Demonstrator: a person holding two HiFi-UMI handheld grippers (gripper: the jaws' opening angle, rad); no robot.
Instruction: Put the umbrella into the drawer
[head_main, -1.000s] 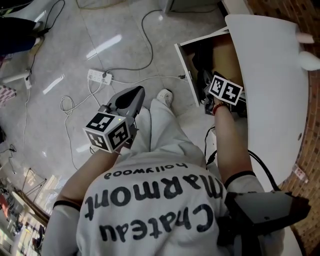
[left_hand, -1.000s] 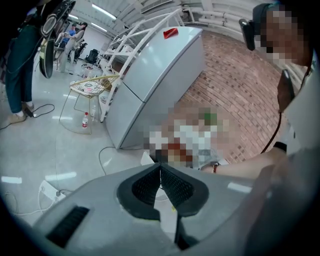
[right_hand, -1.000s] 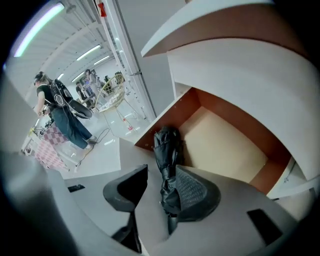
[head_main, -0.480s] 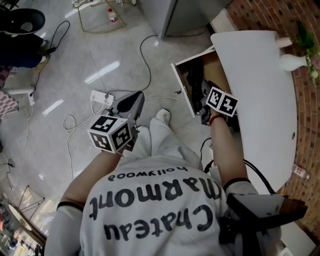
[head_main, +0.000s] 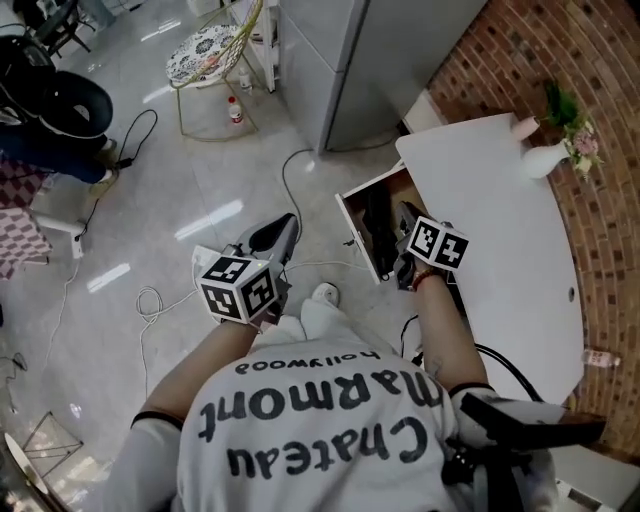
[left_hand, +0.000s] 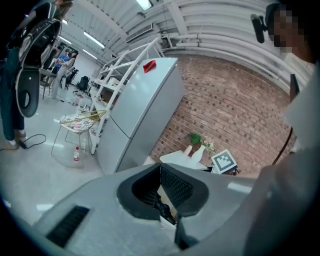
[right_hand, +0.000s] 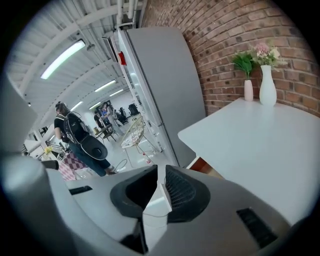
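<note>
white table (head_main: 500, 230) stands over the open drawer (head_main: 355, 235), grey fridge (head_main: 350, 70) near.

Bench (head_main: 500, 230) white. Wall (head_main: 540, 70) red-brown brick. Fridge (head_main: 360, 60) plain grey. Floor (head_main: 180, 200) pale grey. Shirt (head_main: 310, 430) white, black lettering. Vase (head_main: 545, 158) white, flowers (head_main: 583, 143) pink. Drawer (head_main: 355, 232) white outside, brown inside.

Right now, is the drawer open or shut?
Open. The drawer sticks out from under the white table, and you can see its brown inside with something dark lying in it.

Drawer (head_main: 356, 233) contents too dark to identify
</note>
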